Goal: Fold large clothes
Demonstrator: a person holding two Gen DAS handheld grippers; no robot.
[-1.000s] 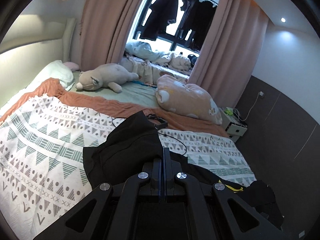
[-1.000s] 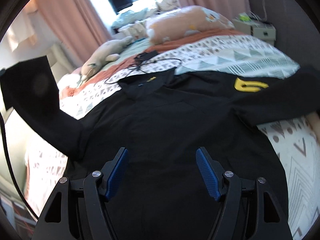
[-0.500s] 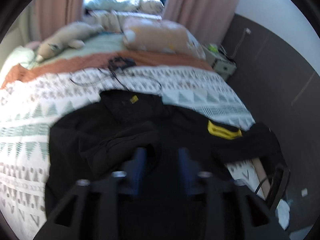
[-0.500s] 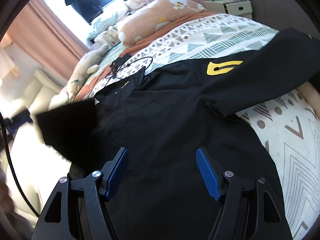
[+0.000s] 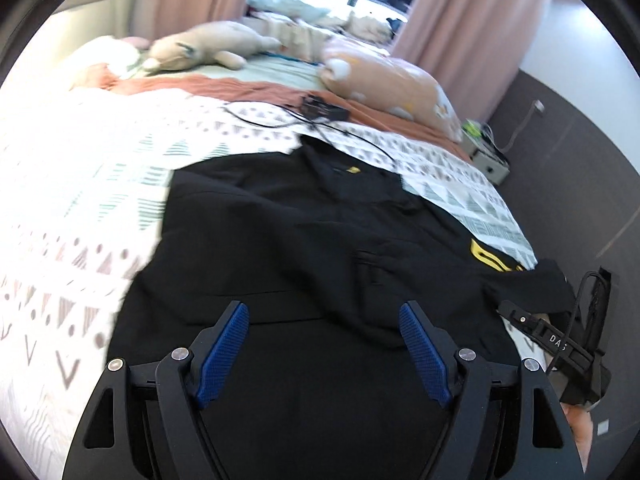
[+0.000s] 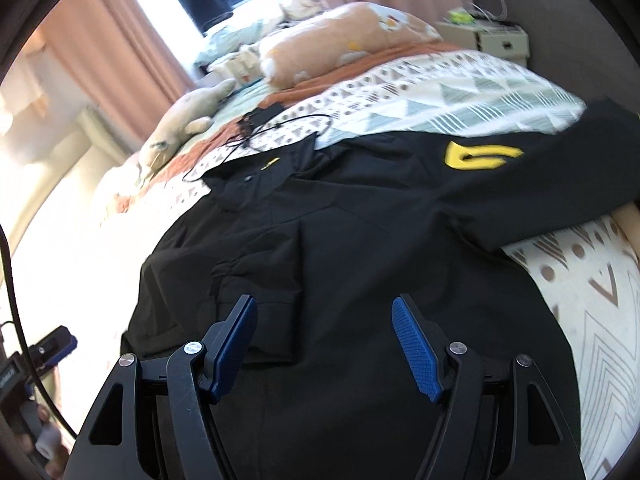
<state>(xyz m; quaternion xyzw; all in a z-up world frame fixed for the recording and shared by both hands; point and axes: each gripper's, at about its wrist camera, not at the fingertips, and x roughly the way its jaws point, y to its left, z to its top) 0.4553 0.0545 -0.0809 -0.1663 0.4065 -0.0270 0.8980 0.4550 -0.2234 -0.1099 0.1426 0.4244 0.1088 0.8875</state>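
A large black shirt (image 5: 320, 248) lies spread on the patterned bed cover, collar toward the far pillows; it also shows in the right wrist view (image 6: 360, 240). Its left sleeve is folded in across the body. Its right sleeve, with a yellow logo (image 6: 480, 156), stretches out to the bed's right edge. My left gripper (image 5: 325, 320) is open and empty, hovering over the shirt's lower part. My right gripper (image 6: 325, 316) is open and empty over the hem, near the folded sleeve's edge.
A black cable and small box (image 5: 320, 108) lie on the cover beyond the collar. A plush toy (image 5: 200, 46) and an orange pillow (image 5: 392, 84) lie at the bed's far end. A nightstand (image 6: 492, 36) stands at the far right by the dark wall.
My left gripper was shut on the left sleeve, carried it over the body, let it go and opened. The sleeve now lies folded on the shirt. My right gripper stayed open.
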